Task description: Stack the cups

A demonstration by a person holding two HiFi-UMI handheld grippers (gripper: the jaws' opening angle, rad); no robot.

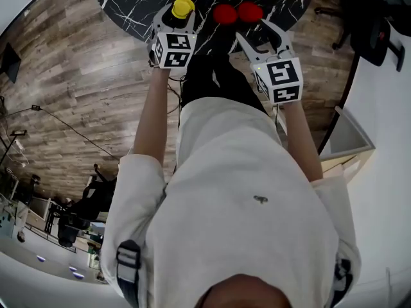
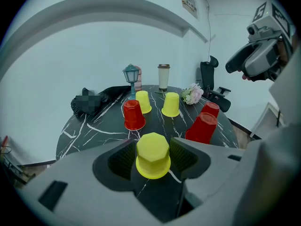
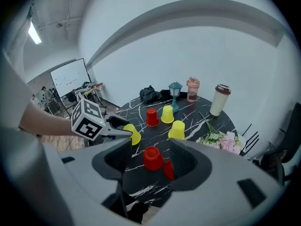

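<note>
On the black marble table, an upside-down yellow cup stands between the jaws of my left gripper. The pads sit close on both sides, and the jaws are at full width, open. In the head view this yellow cup is at the left gripper's tips. My right gripper is open just short of a red cup. A second red cup is half hidden behind its right jaw. Farther back stand a red cup and two yellow cups, all upside down.
At the table's back are a small lantern, a pink bottle, a lidded tumbler, a black bag and a bunch of flowers. An office chair stands beyond the table. The floor is wood.
</note>
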